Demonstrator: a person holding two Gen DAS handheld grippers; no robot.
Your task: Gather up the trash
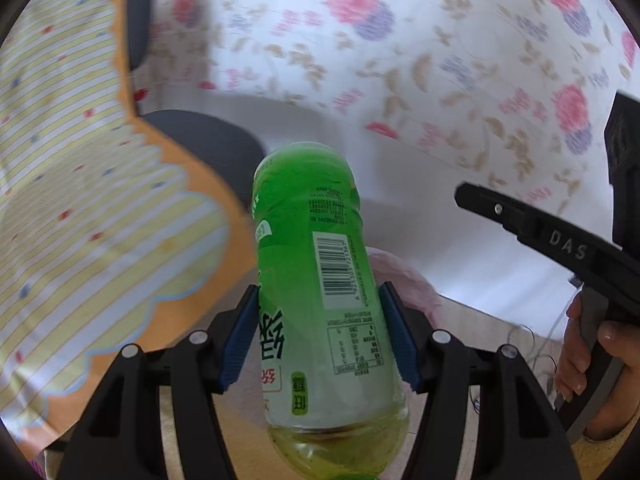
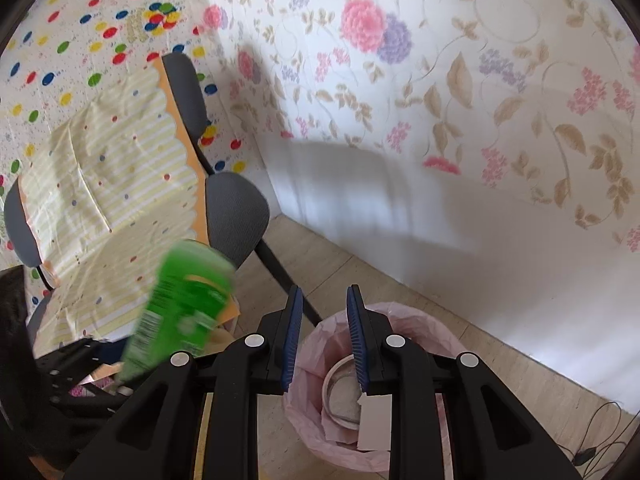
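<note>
A green plastic bottle (image 1: 308, 240) with a barcode label is clamped between the blue pads of my left gripper (image 1: 319, 290), base pointing away. Behind it shows the edge of a bin lined with a pink bag (image 1: 412, 280). In the right wrist view the bottle (image 2: 180, 308) is a blurred green shape left of the pink-lined bin (image 2: 404, 320). My right gripper (image 2: 325, 294) hangs open over the bin with nothing between its pads. A white bowl (image 2: 340, 392) and a white paper scrap (image 2: 376, 420) lie in the bin.
A grey chair (image 2: 236, 216) draped with a yellow striped cloth (image 2: 120, 184) stands left of the bin. A floral wall (image 2: 440, 80) runs behind it. A black cable (image 2: 600, 440) lies on the floor at right. A hand (image 1: 592, 344) holds the right gripper's handle.
</note>
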